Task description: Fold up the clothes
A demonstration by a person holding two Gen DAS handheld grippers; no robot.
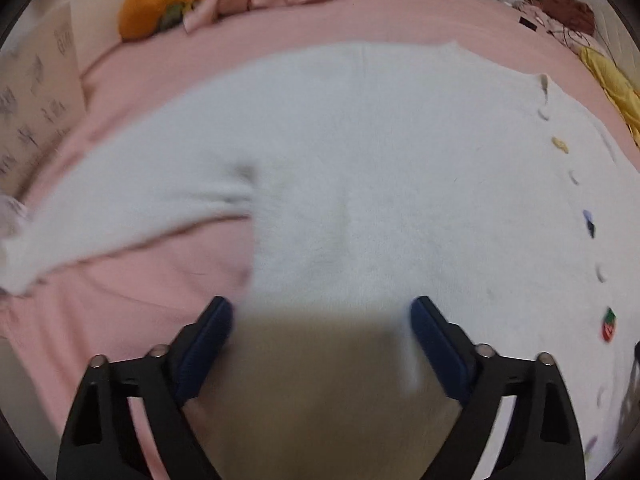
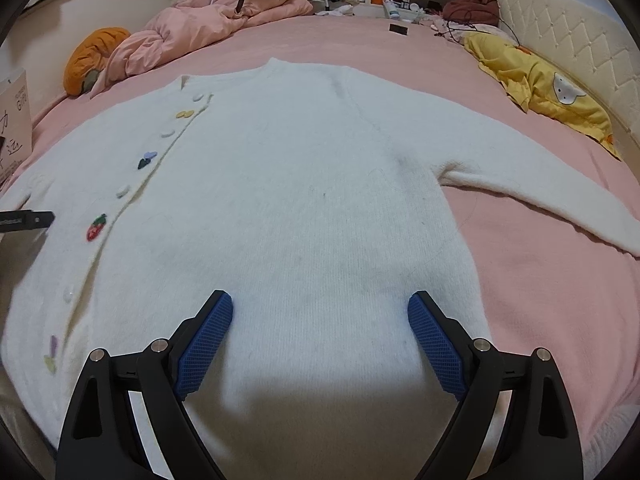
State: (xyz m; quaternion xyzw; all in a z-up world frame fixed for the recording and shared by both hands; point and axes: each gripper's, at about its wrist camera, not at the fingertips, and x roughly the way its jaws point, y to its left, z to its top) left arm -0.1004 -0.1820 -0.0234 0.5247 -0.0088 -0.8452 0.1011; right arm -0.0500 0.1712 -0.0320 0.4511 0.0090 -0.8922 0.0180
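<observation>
Right wrist view: my right gripper (image 2: 320, 312) hangs wide apart over the white cardigan's (image 2: 280, 184) hem, sleeve (image 2: 540, 200) stretching off rightward

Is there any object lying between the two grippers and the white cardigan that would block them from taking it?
Nothing visible does. The left gripper and right gripper, both open, are directly over the white cardigan, which lies flat on the pink bed sheet with nothing on it.

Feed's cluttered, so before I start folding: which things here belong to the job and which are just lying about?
Job: fluffy white button-front cardigan, open left gripper, open right gripper.
Lying about: crumpled pink quilt, orange round cushion, yellow cat-print pillow, maroon cloth bundle.
</observation>
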